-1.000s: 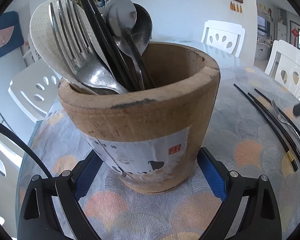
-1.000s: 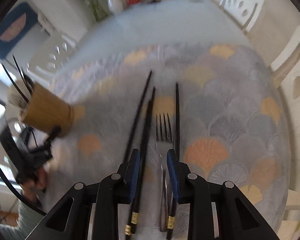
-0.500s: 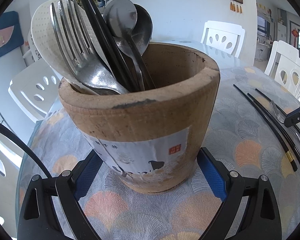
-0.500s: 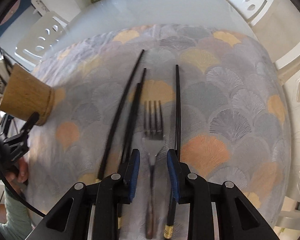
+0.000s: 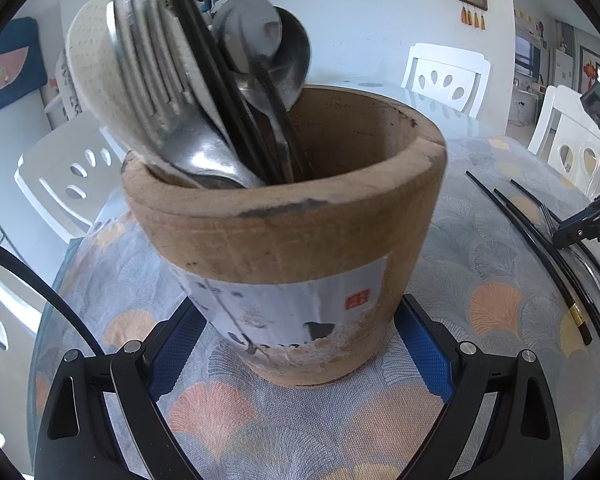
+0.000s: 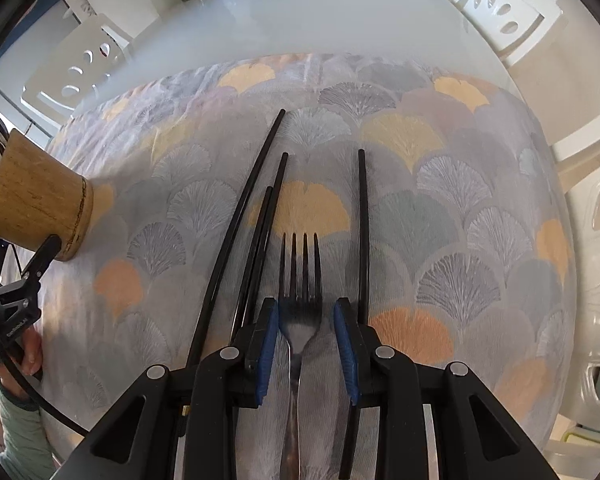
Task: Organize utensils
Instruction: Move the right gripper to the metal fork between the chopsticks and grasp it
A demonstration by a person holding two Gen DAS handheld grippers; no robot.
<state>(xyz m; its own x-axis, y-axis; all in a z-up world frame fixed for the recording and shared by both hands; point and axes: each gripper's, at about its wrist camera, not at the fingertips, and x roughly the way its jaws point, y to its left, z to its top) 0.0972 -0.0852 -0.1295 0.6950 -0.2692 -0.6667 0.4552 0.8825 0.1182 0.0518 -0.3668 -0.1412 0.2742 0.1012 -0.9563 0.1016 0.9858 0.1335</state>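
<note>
A wooden utensil holder (image 5: 300, 240) stands on the patterned cloth, filled with forks, spoons, black chopsticks and a pale spatula. My left gripper (image 5: 300, 360) has its blue pads against the sides of the holder's base, shut on it. The holder (image 6: 36, 200) also appears at the left edge of the right wrist view. A steel fork (image 6: 300, 280) lies on the cloth among black chopsticks (image 6: 256, 216). My right gripper (image 6: 306, 308) points steeply down and is open, its pads either side of the fork's neck with small gaps. The left wrist view catches the right gripper (image 5: 580, 228) at far right.
One more chopstick (image 6: 362, 220) lies right of the fork. The cloth covers a round glass table (image 6: 300, 20) with white chairs (image 6: 508, 0) around it. A vase and jars stand at its far edge. A person's hand and green sleeve (image 6: 16, 420) are at lower left.
My right gripper has come down and forward over the cloth, so the fork's neck now lies between its fingertips. The left gripper and the holder have stayed put.
</note>
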